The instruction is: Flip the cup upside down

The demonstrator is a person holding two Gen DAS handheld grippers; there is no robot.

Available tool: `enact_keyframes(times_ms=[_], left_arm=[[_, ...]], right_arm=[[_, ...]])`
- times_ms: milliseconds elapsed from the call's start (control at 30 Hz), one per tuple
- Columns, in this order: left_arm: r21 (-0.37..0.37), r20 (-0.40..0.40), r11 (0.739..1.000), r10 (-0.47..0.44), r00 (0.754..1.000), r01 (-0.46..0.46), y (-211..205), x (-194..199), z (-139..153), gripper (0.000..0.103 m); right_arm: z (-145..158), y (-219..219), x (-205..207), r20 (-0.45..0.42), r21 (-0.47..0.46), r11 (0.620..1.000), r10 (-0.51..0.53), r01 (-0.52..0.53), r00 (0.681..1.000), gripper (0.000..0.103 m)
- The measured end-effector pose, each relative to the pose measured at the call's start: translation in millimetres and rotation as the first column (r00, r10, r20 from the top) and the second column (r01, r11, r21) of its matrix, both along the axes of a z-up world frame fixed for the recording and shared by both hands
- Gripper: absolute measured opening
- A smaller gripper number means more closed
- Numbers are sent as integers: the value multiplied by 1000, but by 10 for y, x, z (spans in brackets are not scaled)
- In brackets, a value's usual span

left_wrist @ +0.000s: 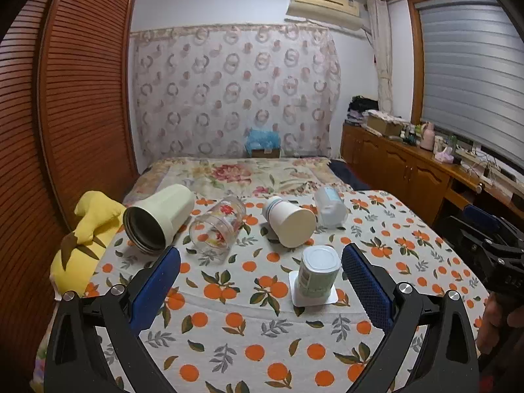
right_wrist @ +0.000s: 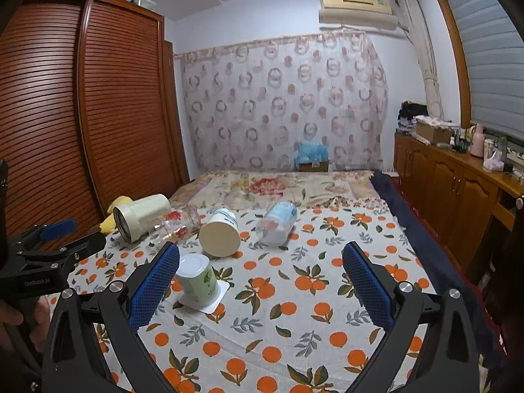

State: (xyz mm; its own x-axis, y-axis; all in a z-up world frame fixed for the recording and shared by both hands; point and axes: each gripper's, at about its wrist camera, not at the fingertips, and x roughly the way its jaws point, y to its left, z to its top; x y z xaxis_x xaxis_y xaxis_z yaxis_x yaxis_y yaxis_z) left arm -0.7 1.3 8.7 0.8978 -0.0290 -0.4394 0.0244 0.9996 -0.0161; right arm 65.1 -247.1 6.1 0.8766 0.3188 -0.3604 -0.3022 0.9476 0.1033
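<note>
The green-labelled cup [left_wrist: 319,271] stands upside down on the orange-print cloth [left_wrist: 249,337], rim down, near the middle of the table. It sits between the fingertips of the left gripper [left_wrist: 260,273], nearer the right finger, and touches neither. Both fingers stand wide apart. The right gripper [right_wrist: 260,273] is likewise spread wide and holds nothing; the cup stands just beside its left finger. Farther back, four containers lie on their sides: a cream tumbler [left_wrist: 159,216], a glass [left_wrist: 217,227], a white cup [left_wrist: 290,221] and a clear cup [left_wrist: 330,206].
</note>
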Motion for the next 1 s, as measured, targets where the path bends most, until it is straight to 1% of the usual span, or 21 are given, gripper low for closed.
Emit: enact_keyframes(times_ms=[167, 1000], left_arm=[[2, 10, 1000, 6, 1000, -6, 25, -35, 19, 95], [4, 12, 1000, 8, 1000, -8, 14, -50, 14, 95]], right_arm=[[25, 17, -50, 16, -3, 1000, 4, -4, 1000, 100], [19, 26, -56, 14, 0, 1000, 3, -3, 1000, 100]])
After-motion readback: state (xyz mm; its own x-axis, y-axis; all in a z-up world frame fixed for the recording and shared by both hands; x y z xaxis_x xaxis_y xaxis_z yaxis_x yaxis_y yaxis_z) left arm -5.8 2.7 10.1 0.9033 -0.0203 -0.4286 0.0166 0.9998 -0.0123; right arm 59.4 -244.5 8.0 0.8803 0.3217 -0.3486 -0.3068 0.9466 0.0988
